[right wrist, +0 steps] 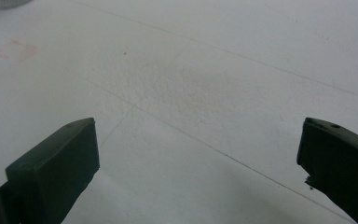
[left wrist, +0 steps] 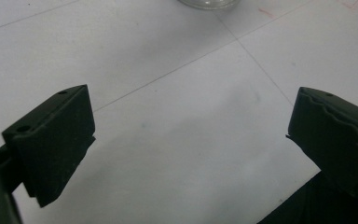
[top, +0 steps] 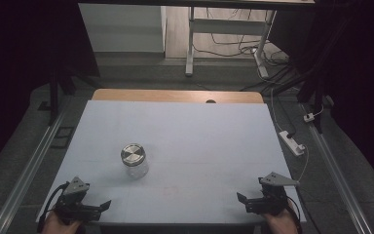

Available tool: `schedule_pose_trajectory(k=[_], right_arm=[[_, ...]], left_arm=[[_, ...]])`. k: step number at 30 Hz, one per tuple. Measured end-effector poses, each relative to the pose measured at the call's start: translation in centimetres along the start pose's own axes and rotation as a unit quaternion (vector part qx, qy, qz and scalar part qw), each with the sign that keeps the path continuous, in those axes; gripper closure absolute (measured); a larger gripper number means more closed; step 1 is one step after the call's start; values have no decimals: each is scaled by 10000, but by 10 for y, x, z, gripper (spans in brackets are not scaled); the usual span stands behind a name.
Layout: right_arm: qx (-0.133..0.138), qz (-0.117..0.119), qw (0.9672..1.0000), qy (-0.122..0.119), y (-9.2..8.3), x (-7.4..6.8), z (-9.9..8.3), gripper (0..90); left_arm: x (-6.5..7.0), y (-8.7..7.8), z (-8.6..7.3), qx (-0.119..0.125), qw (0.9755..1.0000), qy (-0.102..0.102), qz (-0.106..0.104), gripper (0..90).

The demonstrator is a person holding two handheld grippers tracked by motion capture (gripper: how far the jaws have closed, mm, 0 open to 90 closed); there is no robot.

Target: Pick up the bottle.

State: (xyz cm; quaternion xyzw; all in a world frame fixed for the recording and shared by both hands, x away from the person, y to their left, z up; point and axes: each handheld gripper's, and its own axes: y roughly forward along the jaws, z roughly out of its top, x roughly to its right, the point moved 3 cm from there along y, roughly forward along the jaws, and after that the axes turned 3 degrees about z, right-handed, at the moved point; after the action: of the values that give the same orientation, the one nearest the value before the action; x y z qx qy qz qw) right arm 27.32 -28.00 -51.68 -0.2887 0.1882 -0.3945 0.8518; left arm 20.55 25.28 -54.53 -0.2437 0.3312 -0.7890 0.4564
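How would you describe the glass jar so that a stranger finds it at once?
Start from the white table. On its left half, ahead of the left gripper, stands a clear glass jar. Its shiny round metal lid marks it: nothing else stands on the table.

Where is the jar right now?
In the high view the jar stands upright on the table, left of centre, ahead of the left tool.
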Motion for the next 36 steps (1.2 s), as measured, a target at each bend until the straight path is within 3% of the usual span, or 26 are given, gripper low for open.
schedule_pose_trajectory(k=[4,11,15,22,28,36], right_arm=[[21,154,9995,260,-1,6,0,0],[18,214,9995,214,-1,5,0,0],[55,260,9993,277,-1,6,0,0],[-55,307,9994,122,1,3,0,0],[-91,319,9994,37,1,1,0,0],[-119,322,9994,8,2,1,0,0]], left_arm=[[0,1,1,15,10000,-34,-71,0],[2,2,1,-8,10000,4,-53,0],[0,1,1,22,9999,-90,-68,0],[-1,1,1,1,9998,-198,-87,0],[-3,2,1,-16,9993,-244,-270,0],[-1,0,7,228,9992,-116,-321,0]])
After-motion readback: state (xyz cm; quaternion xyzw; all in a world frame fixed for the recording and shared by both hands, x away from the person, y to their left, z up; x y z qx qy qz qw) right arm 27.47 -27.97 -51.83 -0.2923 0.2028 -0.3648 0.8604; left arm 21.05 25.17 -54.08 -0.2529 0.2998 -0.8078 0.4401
